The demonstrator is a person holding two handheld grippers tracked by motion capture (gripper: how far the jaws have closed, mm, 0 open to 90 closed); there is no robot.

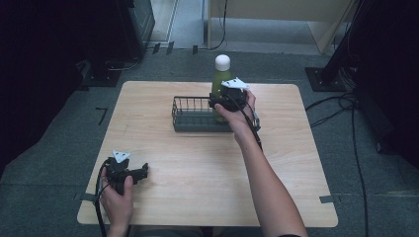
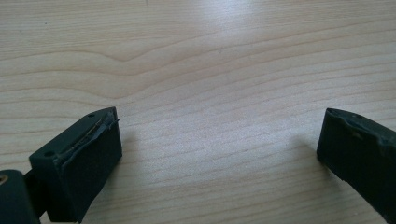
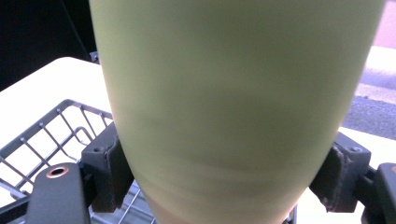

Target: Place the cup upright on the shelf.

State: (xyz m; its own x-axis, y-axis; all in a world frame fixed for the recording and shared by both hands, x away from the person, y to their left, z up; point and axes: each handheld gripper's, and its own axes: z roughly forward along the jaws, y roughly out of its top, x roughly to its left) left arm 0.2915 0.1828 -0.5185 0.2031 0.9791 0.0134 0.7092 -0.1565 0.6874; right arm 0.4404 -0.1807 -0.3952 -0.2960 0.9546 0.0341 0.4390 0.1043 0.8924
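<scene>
Green and white-capped, the bottle (image 1: 221,74) is standing upright between the jaws of the right gripper (image 1: 223,100), which is clamping its body over the right end of the wire basket (image 1: 190,113). Well behind it, the left gripper (image 1: 139,173) is resting released on the desk (image 1: 197,177), jaws spread wide.

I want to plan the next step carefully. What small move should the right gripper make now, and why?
Probably lower the green bottle straight down. The right gripper is shut on its body, the bottle upright at the right end of the wire basket; whether its base already rests inside I cannot tell. The left gripper lies open on the table.
</scene>
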